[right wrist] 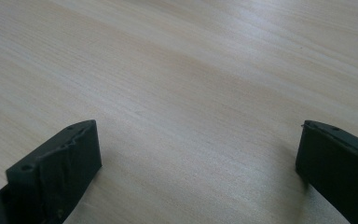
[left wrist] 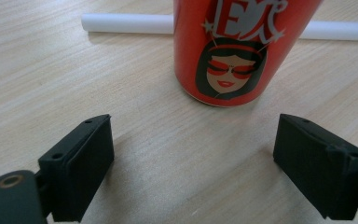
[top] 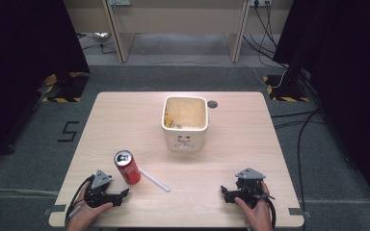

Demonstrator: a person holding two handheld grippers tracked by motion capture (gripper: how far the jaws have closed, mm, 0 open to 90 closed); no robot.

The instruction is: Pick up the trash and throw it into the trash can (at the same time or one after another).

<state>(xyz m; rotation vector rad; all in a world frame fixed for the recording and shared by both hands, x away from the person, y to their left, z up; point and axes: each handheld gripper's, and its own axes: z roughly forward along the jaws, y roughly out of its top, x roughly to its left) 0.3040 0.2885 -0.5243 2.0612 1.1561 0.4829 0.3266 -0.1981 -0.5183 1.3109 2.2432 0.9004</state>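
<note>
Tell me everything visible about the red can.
The can is red metal with a silver top and pull tab, and looks unopened. Its side bears white lettering and a cartoon woman's face in sunglasses. It stands upright on the table, near the front left. A white tube lies close behind it in the left gripper view; contact is unclear. The left gripper faces it, jaws open, not touching.

The table [top: 221, 159] is pale matt wood grain. The can [left wrist: 235, 46] is glossy printed metal (red), with a smooth white plastic-looking tube [left wrist: 126, 23] at its 12 o'clock. The bin [top: 185, 139] looks matt cream plastic.
</note>
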